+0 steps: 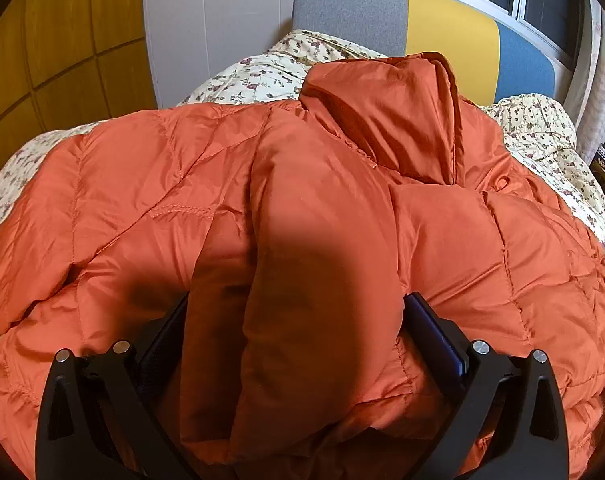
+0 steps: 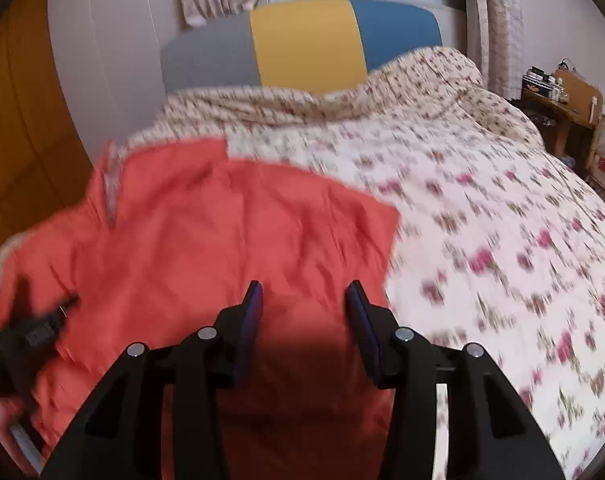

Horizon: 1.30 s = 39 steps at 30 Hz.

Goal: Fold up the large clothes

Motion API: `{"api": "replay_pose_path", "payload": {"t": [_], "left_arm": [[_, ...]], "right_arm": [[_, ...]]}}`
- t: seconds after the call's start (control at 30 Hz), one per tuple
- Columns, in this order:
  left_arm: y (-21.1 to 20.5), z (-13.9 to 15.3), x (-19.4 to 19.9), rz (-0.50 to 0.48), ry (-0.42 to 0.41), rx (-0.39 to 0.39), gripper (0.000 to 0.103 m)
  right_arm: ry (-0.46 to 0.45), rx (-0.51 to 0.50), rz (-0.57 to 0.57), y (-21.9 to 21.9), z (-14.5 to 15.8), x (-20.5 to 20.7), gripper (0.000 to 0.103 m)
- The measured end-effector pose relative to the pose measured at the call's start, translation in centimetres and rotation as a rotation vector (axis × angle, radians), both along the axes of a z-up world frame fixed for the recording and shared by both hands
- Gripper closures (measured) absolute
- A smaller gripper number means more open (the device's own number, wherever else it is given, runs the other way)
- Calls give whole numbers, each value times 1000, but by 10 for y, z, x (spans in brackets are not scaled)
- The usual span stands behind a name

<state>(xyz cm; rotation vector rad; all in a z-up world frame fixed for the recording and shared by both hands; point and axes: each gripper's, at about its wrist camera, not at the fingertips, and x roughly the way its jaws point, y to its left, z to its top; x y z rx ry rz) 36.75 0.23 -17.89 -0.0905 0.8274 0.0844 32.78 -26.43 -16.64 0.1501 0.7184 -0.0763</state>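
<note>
My left gripper [image 1: 294,320] has its fingers spread wide either side of a thick fold of the orange puffer jacket [image 1: 322,208]; the pads touch the bulk, but I cannot tell whether they pinch it. My right gripper [image 2: 304,312] stands with fingers apart, nothing between them, above the jacket's right edge. The jacket lies spread on the floral quilt [image 2: 482,220], hood [image 1: 402,120] towards the grey, yellow and blue headboard [image 2: 302,44]. Right view is motion-blurred
</note>
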Motion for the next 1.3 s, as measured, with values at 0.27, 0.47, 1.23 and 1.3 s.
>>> {"api": "replay_pose_path", "payload": {"t": [0.27, 0.47, 1.23, 1.3], "left_arm": [[0, 0, 1, 0, 4, -1, 3], [5, 5, 0, -28, 30, -41, 3], [317, 5, -160, 646, -127, -522, 3], [333, -5, -177, 738, -135, -588, 7]], "right_arm": [[68, -144, -16, 19, -22, 17, 55], [65, -131, -20, 14, -24, 17, 53], [64, -126, -22, 14, -22, 16, 51], [64, -127, -22, 14, -22, 16, 51]]}}
